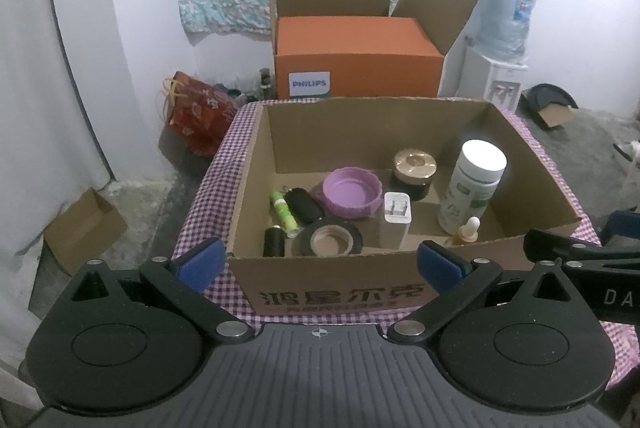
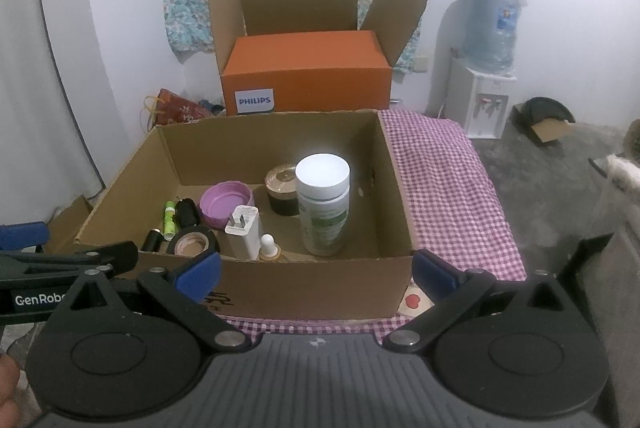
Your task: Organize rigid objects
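Inside cardboard box point(image 1: 248, 163) on checkered desk point(image 2: 452, 187): white bottle point(image 2: 323, 201) upright at R, purple lid point(image 1: 352, 196), tape roll point(image 1: 331, 240), charger point(image 1: 396, 224); L tool point(image 1: 319, 262) & R tool point(image 2: 316, 274) both open, empty, hovering w/ box's near wall between fingers.

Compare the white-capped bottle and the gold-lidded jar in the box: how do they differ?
The white-capped bottle is tall with a pale green-printed body; the gold-lidded jar is squat and dark. The bottle stands nearer the front wall of the cardboard box, the jar behind it. Both stand upright, capped, inside the box.
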{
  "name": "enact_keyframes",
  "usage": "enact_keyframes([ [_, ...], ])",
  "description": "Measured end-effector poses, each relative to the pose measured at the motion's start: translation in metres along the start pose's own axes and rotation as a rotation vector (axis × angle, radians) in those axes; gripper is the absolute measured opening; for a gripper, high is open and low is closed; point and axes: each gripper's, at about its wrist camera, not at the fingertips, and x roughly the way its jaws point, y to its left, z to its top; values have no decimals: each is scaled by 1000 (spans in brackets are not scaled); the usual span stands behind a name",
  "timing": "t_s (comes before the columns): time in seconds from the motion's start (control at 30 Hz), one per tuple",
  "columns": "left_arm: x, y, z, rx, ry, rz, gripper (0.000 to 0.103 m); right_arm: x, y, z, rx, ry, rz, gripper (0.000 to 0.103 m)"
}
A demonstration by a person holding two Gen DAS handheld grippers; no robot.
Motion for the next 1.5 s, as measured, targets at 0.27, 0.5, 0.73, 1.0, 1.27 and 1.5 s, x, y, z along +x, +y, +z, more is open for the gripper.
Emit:
enact_keyframes([
  [0.27, 0, 1, 0, 0, 1, -1, 103, 0, 3, 1, -9, 0, 2, 103],
  [0.5, -1, 4, 0, -2, 0, 7, 103, 0, 3, 2, -8, 1, 3, 103],
  [0.73, -2, 3, -1, -3, 1, 11, 103, 1, 4, 2, -9, 1, 4, 103],
  [1.0, -2, 1, -1, -3, 1, 16, 103, 1, 5, 2, -11, -1, 3, 103],
  [1.27, -3, 1, -1, -2, 0, 17, 103, 2, 6, 2, -12, -2, 1, 103],
  [1.5, -4, 0, 0, 1, -2, 18, 103, 2, 4, 2, -9, -2, 2, 103],
])
